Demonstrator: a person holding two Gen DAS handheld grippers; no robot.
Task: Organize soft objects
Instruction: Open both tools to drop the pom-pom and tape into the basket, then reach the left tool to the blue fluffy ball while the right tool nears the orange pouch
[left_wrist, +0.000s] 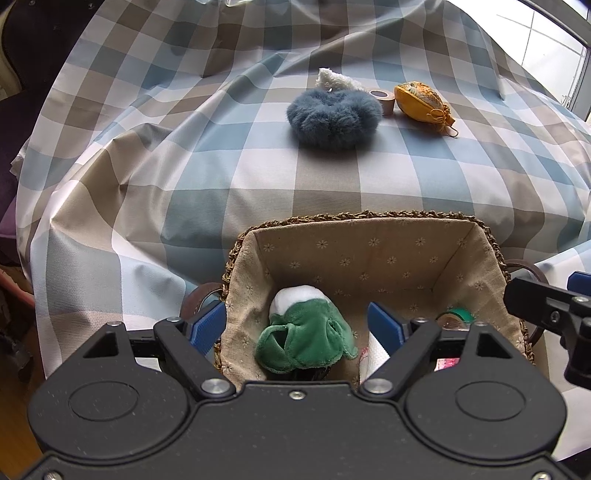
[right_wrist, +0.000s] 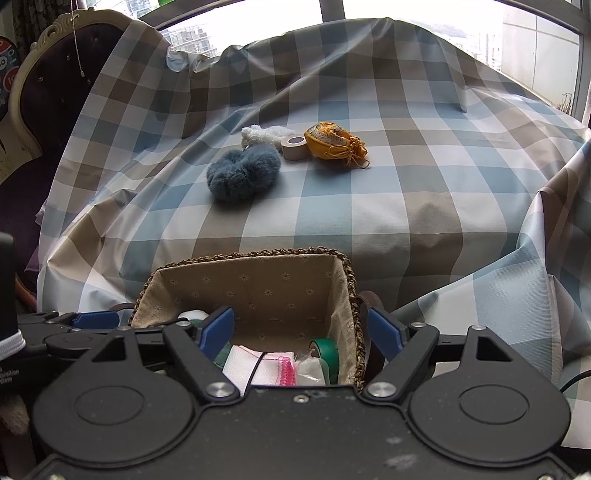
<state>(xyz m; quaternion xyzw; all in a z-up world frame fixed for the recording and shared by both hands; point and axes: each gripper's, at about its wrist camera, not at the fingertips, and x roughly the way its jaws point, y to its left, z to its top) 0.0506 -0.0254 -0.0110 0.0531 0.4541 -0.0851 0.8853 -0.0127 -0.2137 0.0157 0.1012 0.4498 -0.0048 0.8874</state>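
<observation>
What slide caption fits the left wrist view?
Open left gripper over lined basket holding green plush.

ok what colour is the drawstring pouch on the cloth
Yellow-orange drawstring pouch, clearest in the right wrist view.

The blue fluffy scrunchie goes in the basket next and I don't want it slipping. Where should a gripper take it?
Probably from above, across the near arc of the blue scrunchie: it lies flat, its ring is narrow there, and that side is clear of the tape roll.

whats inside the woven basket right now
In the basket: a green-and-white plush toy, white cloth with pink trim, green tape roll. The grippers hide its near end.
</observation>
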